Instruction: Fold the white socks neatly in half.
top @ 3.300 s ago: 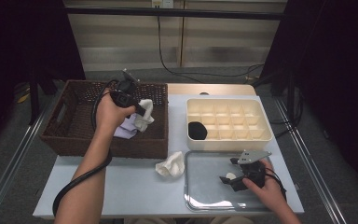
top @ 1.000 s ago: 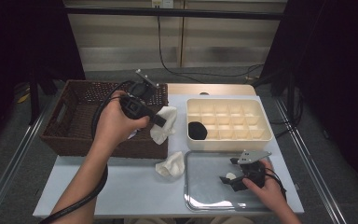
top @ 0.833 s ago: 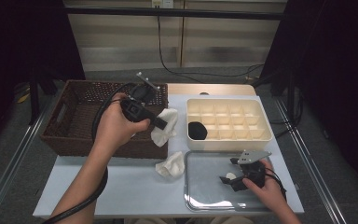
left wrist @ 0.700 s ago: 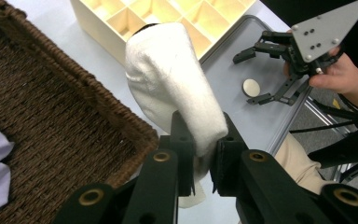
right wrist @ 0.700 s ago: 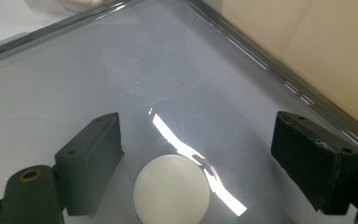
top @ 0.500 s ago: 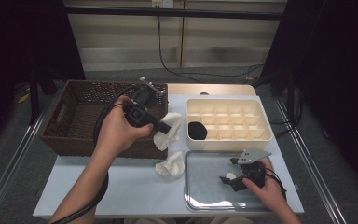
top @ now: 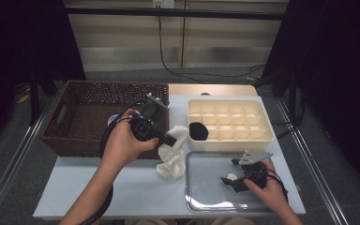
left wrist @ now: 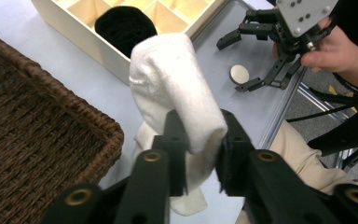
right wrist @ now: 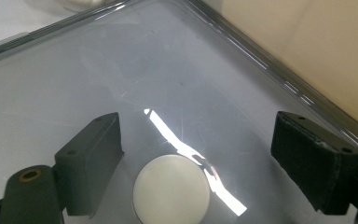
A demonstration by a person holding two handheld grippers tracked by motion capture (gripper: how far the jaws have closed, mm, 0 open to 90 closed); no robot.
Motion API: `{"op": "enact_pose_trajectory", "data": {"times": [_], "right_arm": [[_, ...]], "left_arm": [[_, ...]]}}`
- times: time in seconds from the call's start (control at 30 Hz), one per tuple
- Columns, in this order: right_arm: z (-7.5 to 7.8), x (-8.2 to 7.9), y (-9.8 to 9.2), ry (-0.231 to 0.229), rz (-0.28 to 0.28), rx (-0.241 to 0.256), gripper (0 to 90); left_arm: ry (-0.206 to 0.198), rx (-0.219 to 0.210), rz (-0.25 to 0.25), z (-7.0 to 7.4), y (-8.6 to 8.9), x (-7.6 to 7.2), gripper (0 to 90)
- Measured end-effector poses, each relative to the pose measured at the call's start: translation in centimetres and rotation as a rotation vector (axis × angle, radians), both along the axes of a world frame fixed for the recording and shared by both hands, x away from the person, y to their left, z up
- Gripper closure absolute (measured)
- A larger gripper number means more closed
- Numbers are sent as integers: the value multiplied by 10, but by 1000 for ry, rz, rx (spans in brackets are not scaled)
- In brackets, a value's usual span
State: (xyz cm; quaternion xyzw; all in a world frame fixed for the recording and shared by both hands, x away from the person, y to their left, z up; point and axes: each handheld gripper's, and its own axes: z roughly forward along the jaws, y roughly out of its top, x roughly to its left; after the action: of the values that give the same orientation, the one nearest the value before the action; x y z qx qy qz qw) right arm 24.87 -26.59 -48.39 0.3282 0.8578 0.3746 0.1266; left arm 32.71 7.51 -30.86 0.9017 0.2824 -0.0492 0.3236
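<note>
My left gripper (top: 169, 139) (left wrist: 200, 156) is shut on a white sock (top: 178, 134) (left wrist: 175, 88), held above the table between the wicker basket (top: 93, 119) (left wrist: 32, 140) and the cream compartment box (top: 229, 123). A second white sock (top: 171, 165) lies on the table just below it. A black sock (top: 198, 131) (left wrist: 126, 27) fills the box's near-left compartment. My right gripper (top: 231, 171) (right wrist: 205, 161) stands open on the metal tray (top: 206, 197) (right wrist: 168, 70), its jaws on either side of a small white disc (top: 233, 177) (right wrist: 171, 190) without touching it.
The basket takes up the table's left back, the box its right back, the tray its right front. In the left gripper view the right gripper (left wrist: 265, 56) and the disc (left wrist: 239, 73) lie ahead on the tray. The box's wall (right wrist: 307, 42) borders the tray.
My left gripper has carried the white sock out of the basket, rightward and nearer, to above the sock lying on the table. The right gripper has stayed put.
</note>
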Motion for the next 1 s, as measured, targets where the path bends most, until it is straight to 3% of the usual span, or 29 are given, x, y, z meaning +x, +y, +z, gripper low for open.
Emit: {"op": "enact_pose_trajectory", "data": {"times": [0.13,0.27,0.57,1.0], "right_arm": [[0,0,0,-1,0,-1,160],[0,0,0,-1,0,-1,160],[0,0,0,0,0,0,160],[0,0,0,0,0,0,160]], "left_arm": [[-39,0,29,-8,1,-1,541],[-78,9,53,-17,5,-6,462],[-142,-7,94,-39,20,-22,417],[-137,-33,138,-67,31,-33,418]]}}
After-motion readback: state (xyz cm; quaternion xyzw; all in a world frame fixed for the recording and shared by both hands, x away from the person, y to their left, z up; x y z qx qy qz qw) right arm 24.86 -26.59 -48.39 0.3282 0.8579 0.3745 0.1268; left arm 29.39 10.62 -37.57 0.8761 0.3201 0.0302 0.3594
